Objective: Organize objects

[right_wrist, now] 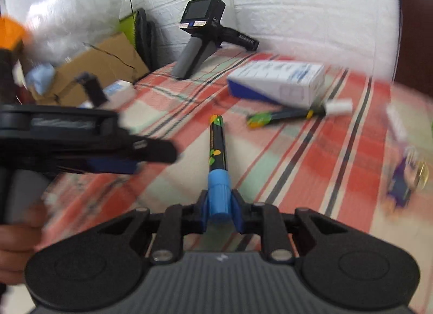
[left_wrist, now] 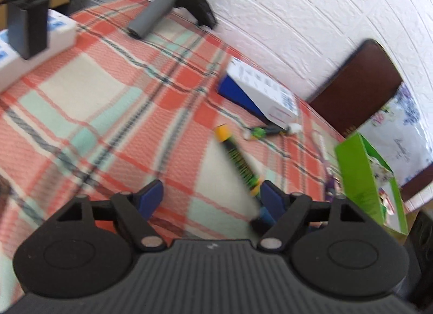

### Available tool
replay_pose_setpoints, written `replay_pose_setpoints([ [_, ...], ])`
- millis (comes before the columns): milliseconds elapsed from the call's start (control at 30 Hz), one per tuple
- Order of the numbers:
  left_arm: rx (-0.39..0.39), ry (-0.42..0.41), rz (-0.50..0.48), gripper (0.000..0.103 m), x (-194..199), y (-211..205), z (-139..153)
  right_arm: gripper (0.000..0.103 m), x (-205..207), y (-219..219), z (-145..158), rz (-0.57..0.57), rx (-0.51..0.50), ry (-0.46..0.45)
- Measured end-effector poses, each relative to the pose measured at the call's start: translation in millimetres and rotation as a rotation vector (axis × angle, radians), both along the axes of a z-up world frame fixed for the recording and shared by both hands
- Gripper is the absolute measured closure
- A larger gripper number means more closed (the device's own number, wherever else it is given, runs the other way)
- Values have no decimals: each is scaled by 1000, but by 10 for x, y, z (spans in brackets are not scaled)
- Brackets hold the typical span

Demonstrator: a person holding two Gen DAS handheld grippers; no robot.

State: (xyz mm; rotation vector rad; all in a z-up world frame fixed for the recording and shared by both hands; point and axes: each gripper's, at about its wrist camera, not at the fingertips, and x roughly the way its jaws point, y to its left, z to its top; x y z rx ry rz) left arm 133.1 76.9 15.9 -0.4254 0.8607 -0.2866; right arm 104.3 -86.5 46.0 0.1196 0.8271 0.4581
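I have the pen (right_wrist: 218, 151) clamped by its blue cap in my right gripper (right_wrist: 219, 207), the pads pressed on either side of the cap and the black barrel pointing away over the plaid cloth (right_wrist: 311, 157). From the left wrist the same pen (left_wrist: 238, 162) shows as a blurred streak just beside the right-hand blue pad, its lower end cut off behind it. My left gripper (left_wrist: 212, 194) stands wide apart with nothing between the fingers — only cloth beneath. In the right view it (right_wrist: 113, 163) juts in from the left, smeared by motion, with a hand (right_wrist: 16, 246) partly out of frame below.

Further out, a second pen (right_wrist: 281, 116) lies beside a white and blue box (right_wrist: 278, 81). A spare handheld gripper (right_wrist: 200, 40) rests by the white wall. The purple thing (right_wrist: 406, 178) at the right edge is too blurred for me to identify — likewise the pale clutter at upper left.
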Motion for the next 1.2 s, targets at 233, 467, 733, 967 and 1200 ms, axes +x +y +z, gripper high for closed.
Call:
replay_pose_setpoints([
  [233,-45,60,-96,69,-22,-375,29,85,-337,-207,127,-10,182,20],
  [467,18,-76,-232,75,-65,-1025,522,85,-573,-594,396,-99,173,-147],
  [733,89,-164,-466,75,-17,-2221,760,85,-828,-1387,558,-320,53,-330],
  [967,141,-191,-624,75,64,-3256,746,85,-854,-2113,491,-528,-22,-372],
  [1200,306,-260,-644,65,197,-3888,638,62,-503,-2654,298,-725,-101,-299],
])
